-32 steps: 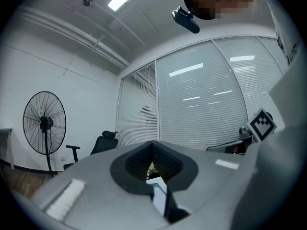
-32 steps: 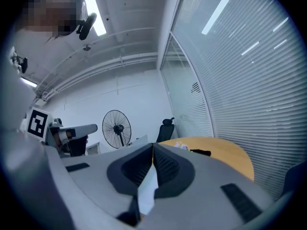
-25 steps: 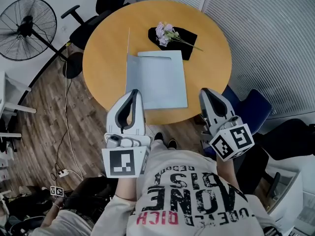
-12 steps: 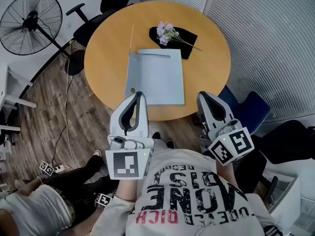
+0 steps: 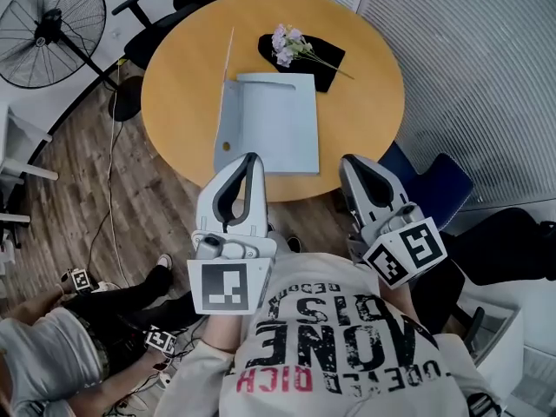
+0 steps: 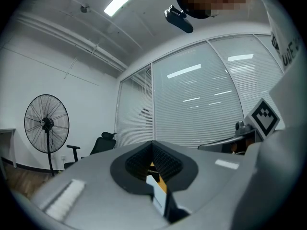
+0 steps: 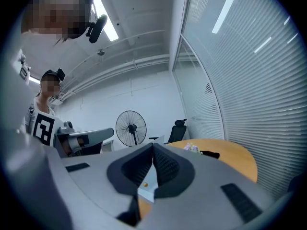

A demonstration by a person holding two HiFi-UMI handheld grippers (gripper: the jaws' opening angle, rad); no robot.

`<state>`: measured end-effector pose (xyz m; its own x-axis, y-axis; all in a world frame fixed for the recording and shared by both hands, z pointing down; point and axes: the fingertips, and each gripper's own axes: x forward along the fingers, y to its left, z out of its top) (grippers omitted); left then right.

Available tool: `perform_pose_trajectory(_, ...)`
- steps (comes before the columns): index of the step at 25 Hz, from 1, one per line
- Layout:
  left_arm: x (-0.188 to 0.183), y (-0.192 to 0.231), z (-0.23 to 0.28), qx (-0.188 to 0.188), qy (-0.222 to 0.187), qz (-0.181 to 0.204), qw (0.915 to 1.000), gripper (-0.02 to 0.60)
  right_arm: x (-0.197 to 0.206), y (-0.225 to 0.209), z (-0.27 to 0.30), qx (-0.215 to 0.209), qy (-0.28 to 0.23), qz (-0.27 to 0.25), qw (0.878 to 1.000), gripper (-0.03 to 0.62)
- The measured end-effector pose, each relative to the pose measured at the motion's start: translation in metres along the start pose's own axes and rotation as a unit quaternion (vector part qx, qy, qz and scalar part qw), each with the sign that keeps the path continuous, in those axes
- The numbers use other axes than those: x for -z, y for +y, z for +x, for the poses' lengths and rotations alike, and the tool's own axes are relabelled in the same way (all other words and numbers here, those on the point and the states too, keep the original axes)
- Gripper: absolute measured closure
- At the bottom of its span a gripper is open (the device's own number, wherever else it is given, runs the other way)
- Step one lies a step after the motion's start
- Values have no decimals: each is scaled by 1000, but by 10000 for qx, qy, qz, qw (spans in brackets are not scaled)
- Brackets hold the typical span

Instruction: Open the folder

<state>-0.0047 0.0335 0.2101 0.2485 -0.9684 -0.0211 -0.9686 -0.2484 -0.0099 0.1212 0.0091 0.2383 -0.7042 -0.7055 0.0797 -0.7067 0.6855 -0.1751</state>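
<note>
A pale blue folder [image 5: 269, 124] lies flat on the round wooden table [image 5: 365, 102], its near edge close to the table's front rim. Its narrower left leaf has a small hole, and a thin pale strip rises from its far left corner. My left gripper [image 5: 250, 158] hovers over the folder's near left corner, jaws together with nothing held. My right gripper [image 5: 351, 162] is at the table's front edge, right of the folder, also shut and empty. In the left gripper view the jaws [image 6: 152, 143] meet at the tip; in the right gripper view the jaws [image 7: 153, 145] do too.
A black cloth with a sprig of purple flowers [image 5: 291, 46] lies beyond the folder. A standing fan [image 5: 48, 29] and an office chair [image 5: 156, 24] stand at the far left, a blue chair [image 5: 434, 189] at the right. A person [image 5: 52, 354] crouches on the floor at lower left.
My left gripper has shifted a little to the right along the folder's near edge. The right gripper has barely moved. The person on the floor has come further into view.
</note>
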Motion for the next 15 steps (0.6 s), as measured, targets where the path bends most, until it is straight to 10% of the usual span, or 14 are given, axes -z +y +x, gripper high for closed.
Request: perform_pose_trajectory(15,27,0,-2,64,295,-240,9993,571,12,21,23,-267,127,100,9995,582)
